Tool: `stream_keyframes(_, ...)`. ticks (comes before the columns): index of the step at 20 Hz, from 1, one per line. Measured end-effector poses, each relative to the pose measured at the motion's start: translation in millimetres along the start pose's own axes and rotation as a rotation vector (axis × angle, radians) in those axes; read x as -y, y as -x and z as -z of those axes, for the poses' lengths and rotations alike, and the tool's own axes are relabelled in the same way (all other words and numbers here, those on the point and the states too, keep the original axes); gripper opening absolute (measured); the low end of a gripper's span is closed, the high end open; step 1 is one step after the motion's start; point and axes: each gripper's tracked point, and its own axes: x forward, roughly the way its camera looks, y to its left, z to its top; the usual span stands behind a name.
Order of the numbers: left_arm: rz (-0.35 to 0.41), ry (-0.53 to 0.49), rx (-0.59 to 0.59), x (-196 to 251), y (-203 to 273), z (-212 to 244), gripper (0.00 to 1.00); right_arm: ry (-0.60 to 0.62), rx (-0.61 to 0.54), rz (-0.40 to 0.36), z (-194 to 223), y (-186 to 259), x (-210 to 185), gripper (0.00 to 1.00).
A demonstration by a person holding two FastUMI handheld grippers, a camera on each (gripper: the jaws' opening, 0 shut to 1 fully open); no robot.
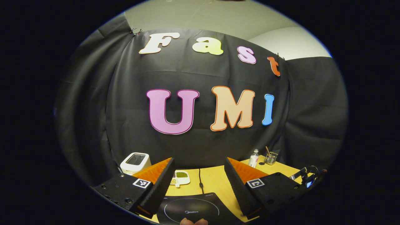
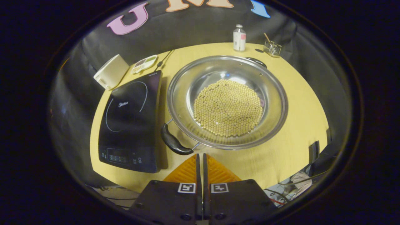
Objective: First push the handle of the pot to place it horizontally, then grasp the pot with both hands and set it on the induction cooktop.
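In the right gripper view the right gripper (image 2: 200, 156) has its two fingers pressed together with only a hairline seam between them, holding nothing. Just ahead of the tips, and a little to their left, lies the curved black near handle (image 2: 173, 142) of the wide, shallow stainless-steel pot (image 2: 272, 93); whether tips and handle touch I cannot tell. The pot sits straight ahead of the jaws on the round yellow wooden table (image 2: 300, 131), its bottom covered by a layer of pale yellow beans (image 2: 228, 107), and a second black handle (image 2: 256, 61) shows at its far rim. The line through the two handles runs on a slant, from near-left to far-right. To the left of the pot, beside it, lies the flat black induction cooktop (image 2: 131, 122). Beyond it stand a white boxy appliance (image 2: 111, 75) and a small white dish of grains (image 2: 144, 63); beyond the pot stand a small clear bottle (image 2: 239, 38) and a glass cup with a stick (image 2: 272, 48). In the left gripper view the left gripper (image 1: 198, 178) is raised and spread wide, with nothing between its fingers; the cooktop (image 1: 192, 209) lies low between the jaws.
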Motion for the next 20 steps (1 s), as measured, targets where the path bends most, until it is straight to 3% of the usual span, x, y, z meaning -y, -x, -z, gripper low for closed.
stream_keyframes(1,-0.006,0.006,-0.008,-5,2,3,0.95,0.01,-0.009,0.014,-1,-4,-2,0.0)
stream_keyframes(8,-0.046,0.019,-0.018,-32,11,12,0.95,0.072,-0.014,0.022,-10,-14,-24,0.03)
stream_keyframes(20,-0.079,0.017,-0.021,-48,23,13,0.95,0.077,0.008,0.016,-42,-32,-65,0.03)
